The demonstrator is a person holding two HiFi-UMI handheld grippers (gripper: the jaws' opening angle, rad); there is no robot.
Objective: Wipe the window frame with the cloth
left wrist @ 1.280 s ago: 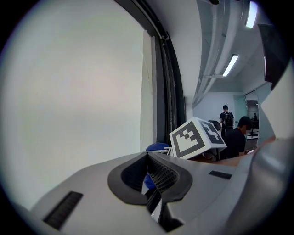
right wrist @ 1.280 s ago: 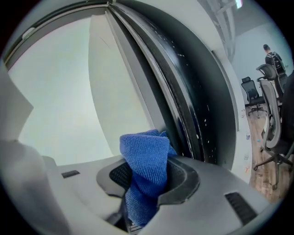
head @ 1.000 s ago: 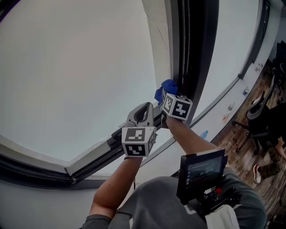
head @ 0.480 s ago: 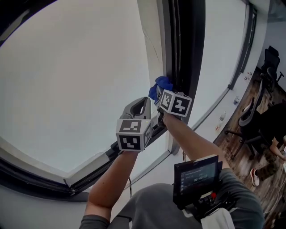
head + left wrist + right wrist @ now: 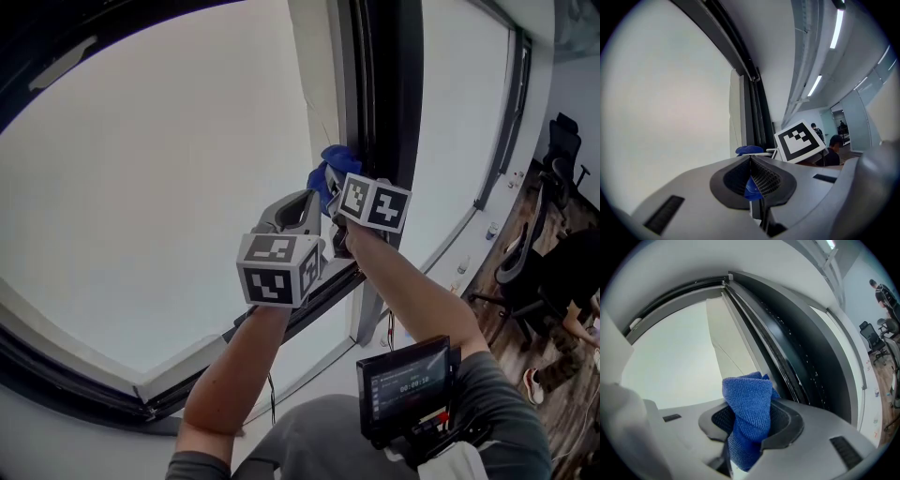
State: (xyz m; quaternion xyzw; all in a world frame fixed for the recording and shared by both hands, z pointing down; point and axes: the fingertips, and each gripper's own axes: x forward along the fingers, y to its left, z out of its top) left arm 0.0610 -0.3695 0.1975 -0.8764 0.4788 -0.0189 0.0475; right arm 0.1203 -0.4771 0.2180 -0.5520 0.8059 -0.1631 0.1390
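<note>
Clamping blue cloth point(image 5: 749, 404): right gripper point(image 5: 751, 430), centre frame, wad protruding to meet dark window frame point(image 5: 386, 103). Left gripper point(image 5: 751, 164): jaws together, empty, idle alongside.

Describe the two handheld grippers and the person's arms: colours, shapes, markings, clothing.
Both the left gripper and the right gripper are light grey moulded shells with dark, mesh-textured jaw pads. Each carries a pale cube printed with black square markers: the left cube and the right cube. The forearms are bare, and the person wears a grey short-sleeved shirt.
</note>
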